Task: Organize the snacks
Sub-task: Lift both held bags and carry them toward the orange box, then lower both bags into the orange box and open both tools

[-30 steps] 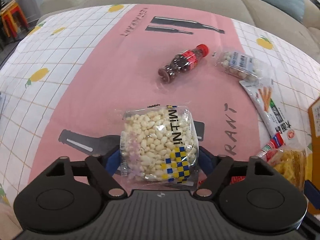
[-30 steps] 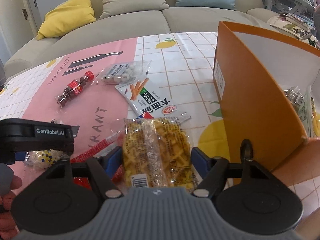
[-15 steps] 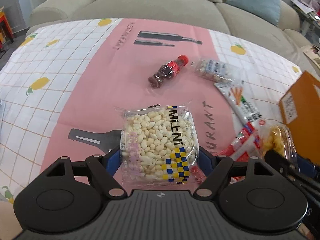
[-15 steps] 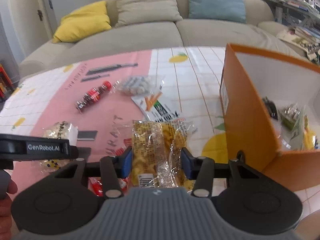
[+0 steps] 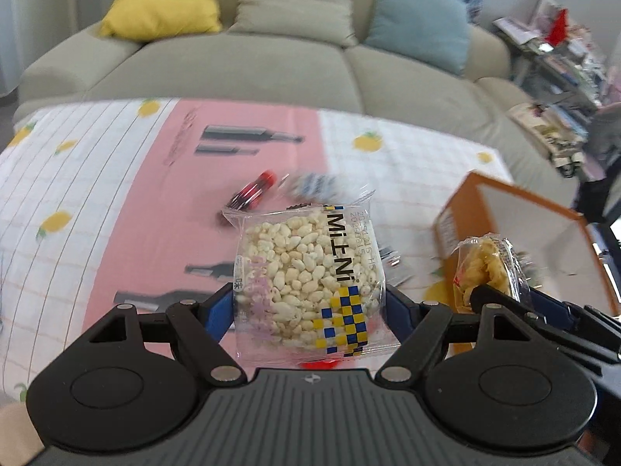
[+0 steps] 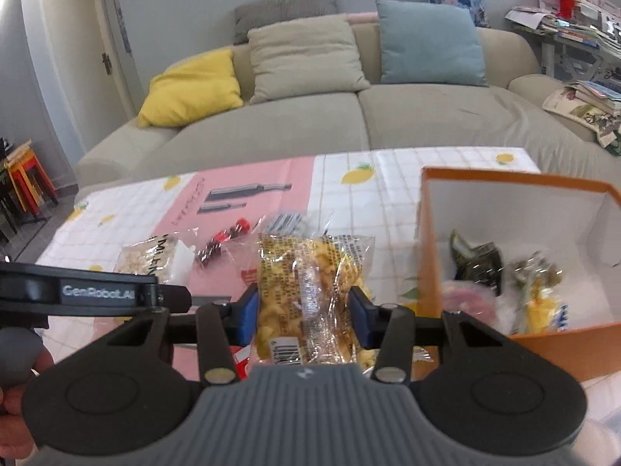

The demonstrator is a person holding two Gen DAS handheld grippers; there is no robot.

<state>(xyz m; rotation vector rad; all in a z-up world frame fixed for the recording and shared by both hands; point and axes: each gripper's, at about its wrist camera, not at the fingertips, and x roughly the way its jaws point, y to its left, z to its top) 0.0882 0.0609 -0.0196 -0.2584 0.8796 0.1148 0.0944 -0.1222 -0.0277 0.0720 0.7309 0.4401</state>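
Note:
A clear bag of white puffed rice (image 5: 306, 268) with a blue-yellow checker patch hangs above the tablecloth, and my left gripper (image 5: 308, 303) is shut on its sides. In the right wrist view the same bag (image 6: 151, 258) shows at the left. A yellow snack bag (image 6: 310, 279) is squeezed between the blue pads of my right gripper (image 6: 304, 314), lifted off the table. That yellow bag (image 5: 485, 272) also appears at the right of the left wrist view. The open orange box (image 6: 427, 240) stands just right of it, with several packets inside.
A small red-capped bottle (image 6: 223, 237) and a clear bag of wrapped sweets (image 5: 314, 188) lie on the pink and white tablecloth (image 5: 116, 194). A red packet (image 5: 322, 365) lies below the left gripper. A beige sofa (image 6: 310, 124) with cushions runs behind the table.
Both grippers have risen off the table with their bags. The right jaws have narrowed onto the yellow bag. The sofa and the inside of the box have come into view.

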